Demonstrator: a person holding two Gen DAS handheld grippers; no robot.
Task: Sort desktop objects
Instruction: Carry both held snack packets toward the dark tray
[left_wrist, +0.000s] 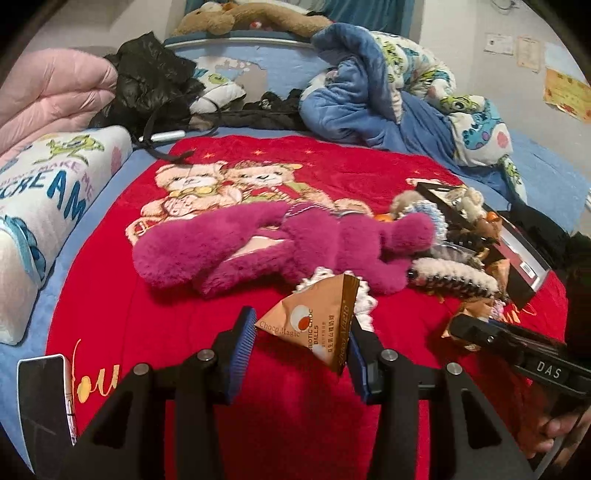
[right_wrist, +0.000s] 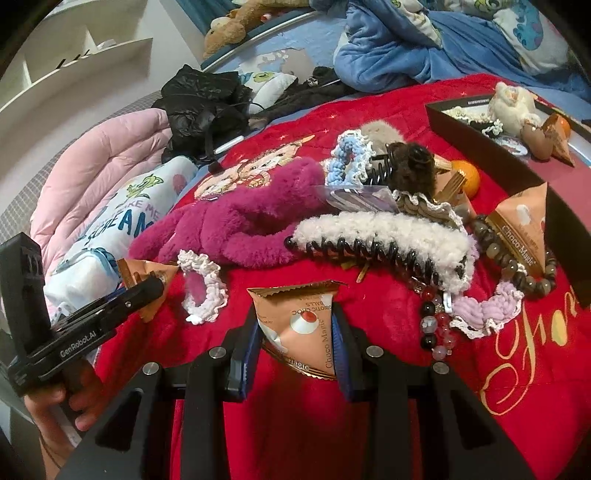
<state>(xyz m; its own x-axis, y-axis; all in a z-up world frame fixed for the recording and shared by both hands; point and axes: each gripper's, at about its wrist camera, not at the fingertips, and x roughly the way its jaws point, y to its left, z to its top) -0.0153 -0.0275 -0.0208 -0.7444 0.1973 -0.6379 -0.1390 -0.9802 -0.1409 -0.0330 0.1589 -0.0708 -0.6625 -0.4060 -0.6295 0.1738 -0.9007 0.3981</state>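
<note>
Left hand-held gripper grips snack packet; right hand-held gripper apparently clamps second packet, base hidden.

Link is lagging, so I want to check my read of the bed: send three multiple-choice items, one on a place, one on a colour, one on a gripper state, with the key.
1. Where does the orange fruit lie?
A. beside the brown furry claw clip
B. inside the dark box
C. on the pink quilt

2. What colour is the big plush toy?
A. green
B. magenta
C. yellow

3. What is the right gripper doing?
A. open over bare blanket
B. shut on a bead bracelet
C. shut on a Choco Magic packet

Key: 1 A, the orange fruit sits by the brown furry claw clip. 2 B, the plush toy is magenta. 3 C, the right gripper has its pads against the Choco Magic packet.
</note>
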